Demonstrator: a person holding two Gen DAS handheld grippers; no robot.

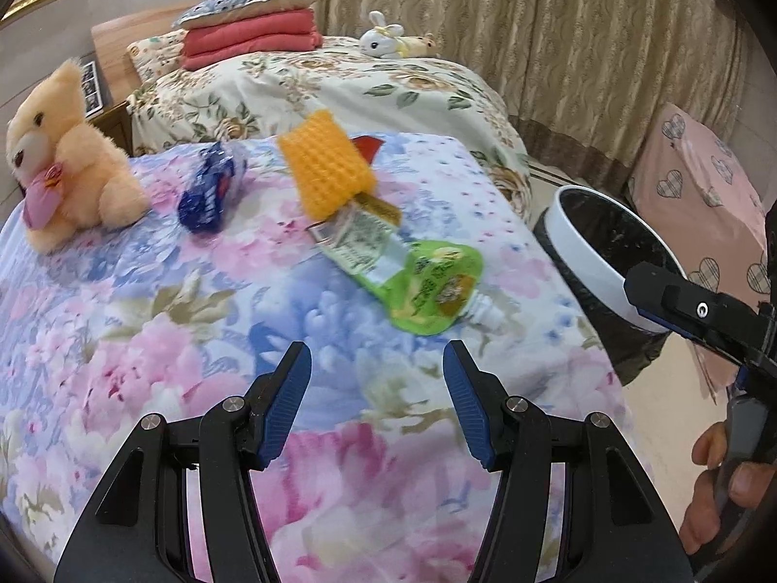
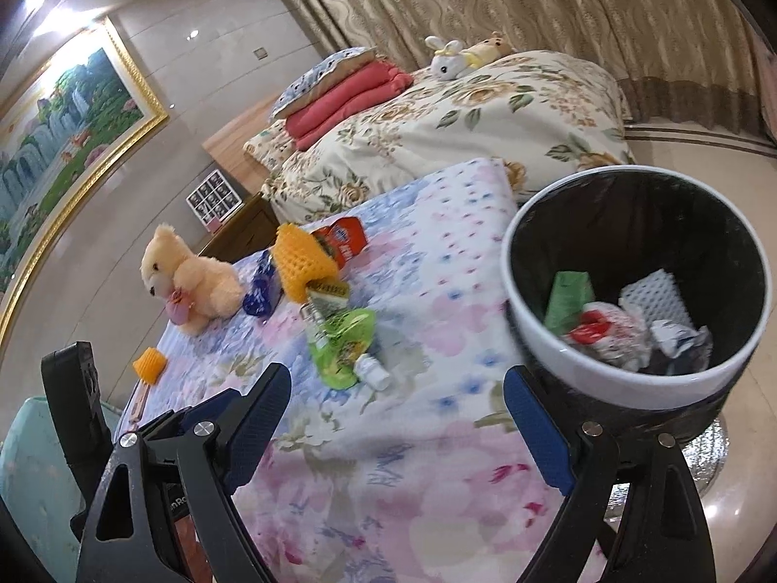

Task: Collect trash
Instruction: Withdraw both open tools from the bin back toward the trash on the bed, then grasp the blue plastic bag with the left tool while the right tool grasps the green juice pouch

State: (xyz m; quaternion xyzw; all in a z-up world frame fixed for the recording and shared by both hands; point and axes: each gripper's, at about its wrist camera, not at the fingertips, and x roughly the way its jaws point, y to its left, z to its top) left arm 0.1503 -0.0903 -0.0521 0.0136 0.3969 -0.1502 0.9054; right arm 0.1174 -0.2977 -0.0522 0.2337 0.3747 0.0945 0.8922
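Some trash is already gathered in the black-lined bin [image 2: 636, 291] standing just off the bed's right edge. A green spout pouch [image 1: 427, 286], a yellow foam net [image 1: 330, 165] and a blue wrapper [image 1: 211, 189] are left on the floral bedspread [image 1: 145, 340], mid-bed. Nothing is held by the left gripper [image 1: 379, 364], half open, or by the right gripper [image 2: 393, 398], spread wide.

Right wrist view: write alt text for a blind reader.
An open, empty claw hovers over a floral bedspread strewn with litter, including a green pouch. A black-lined trash bin beside the bed already holds wrappers.
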